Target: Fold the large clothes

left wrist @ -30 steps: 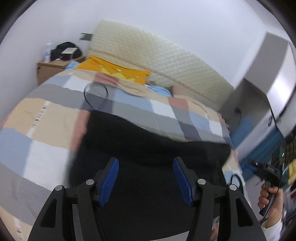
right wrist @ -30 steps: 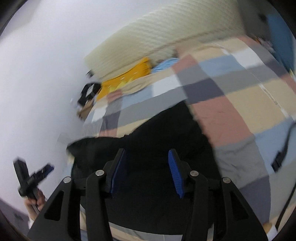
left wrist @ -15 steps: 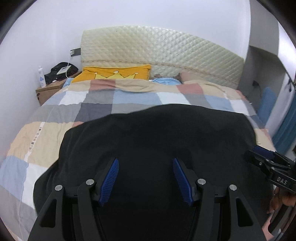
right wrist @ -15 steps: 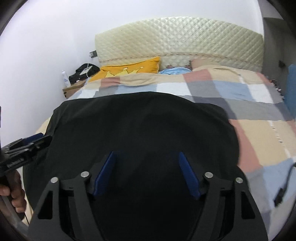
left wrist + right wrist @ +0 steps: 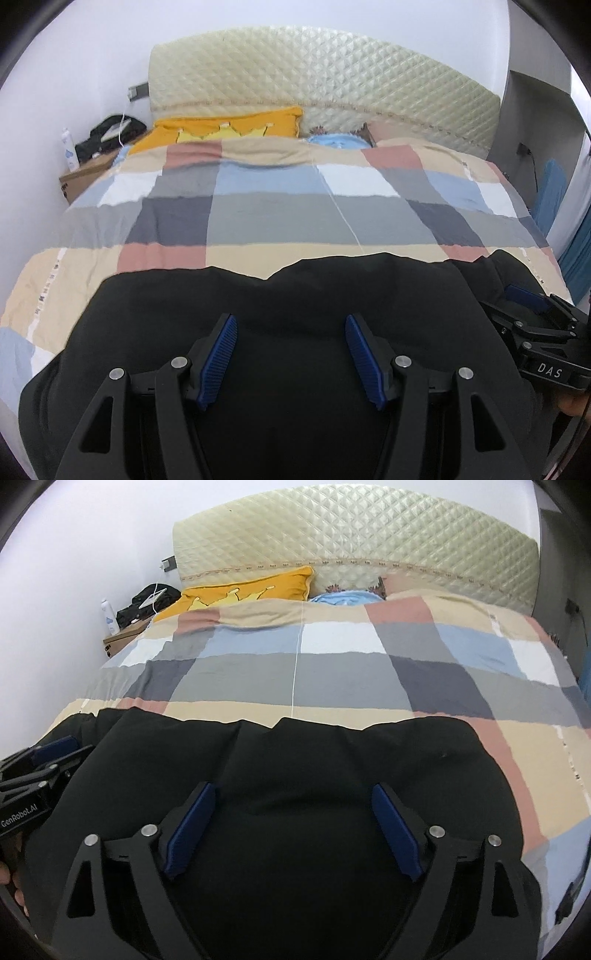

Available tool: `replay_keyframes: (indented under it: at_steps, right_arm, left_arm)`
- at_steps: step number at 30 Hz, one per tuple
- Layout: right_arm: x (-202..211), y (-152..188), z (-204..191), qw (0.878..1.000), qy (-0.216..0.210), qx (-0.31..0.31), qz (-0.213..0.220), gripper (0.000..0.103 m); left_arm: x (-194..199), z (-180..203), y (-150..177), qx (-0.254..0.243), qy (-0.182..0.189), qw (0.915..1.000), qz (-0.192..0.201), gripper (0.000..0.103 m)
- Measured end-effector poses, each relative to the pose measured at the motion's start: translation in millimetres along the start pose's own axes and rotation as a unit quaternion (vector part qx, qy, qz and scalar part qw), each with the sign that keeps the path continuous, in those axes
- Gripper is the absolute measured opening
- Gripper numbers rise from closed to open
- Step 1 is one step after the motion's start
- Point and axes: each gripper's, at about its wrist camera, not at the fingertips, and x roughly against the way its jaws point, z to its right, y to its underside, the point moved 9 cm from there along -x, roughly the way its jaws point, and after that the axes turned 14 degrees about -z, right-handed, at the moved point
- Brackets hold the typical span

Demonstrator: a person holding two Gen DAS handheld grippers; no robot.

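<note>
We see first the bed [image 5: 280,218] with its checked cover, which fills most of both views, with the quilted headboard [image 5: 354,542] at the far end. On the near part of the bed lies the black garment [image 5: 280,295], spread wide; its long axis runs from left to right across the bed, and its far edge is a wavy line ahead of both claws. The garment lies directly below and in front of each claw, so neither hand is clearly nearer (we judge them about equal).

The left claw [image 5: 291,358] hangs over the middle of the cloth, pointing toward the headboard, jaws apart and holding nothing. The right claw [image 5: 291,825] stands the same way, also spread and empty. In the left view the right claw appears at the right edge, over the garment's right side.

We think the coming move is to take the far edge or the sides, one hand on each end.
</note>
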Motion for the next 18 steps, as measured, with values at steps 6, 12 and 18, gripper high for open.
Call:
replay_keyframes:
  at_steps: [6,12,18]
  right_arm:
    - [-12.1,-1.4,3.2,0.999,-0.021,-0.014,-0.022,0.091]
    - [-27.2,-7.4,10.5,0.999,-0.032,-0.031,-0.032,0.098]
    - [-40.6,-11.8,15.5,0.998,-0.036,-0.038,-0.033,0.1]
  left_arm:
    - [-18.6,1.3,-5.0,-0.013,-0.004,0.9995,-0.03,0.062]
    - [-38.8,1.5,-8.4,-0.011,0.005,0.9987,-0.05,0.063]
    - [-53.5,4.5,-12.8,-0.012,0.007,0.9981,-0.06,0.064]
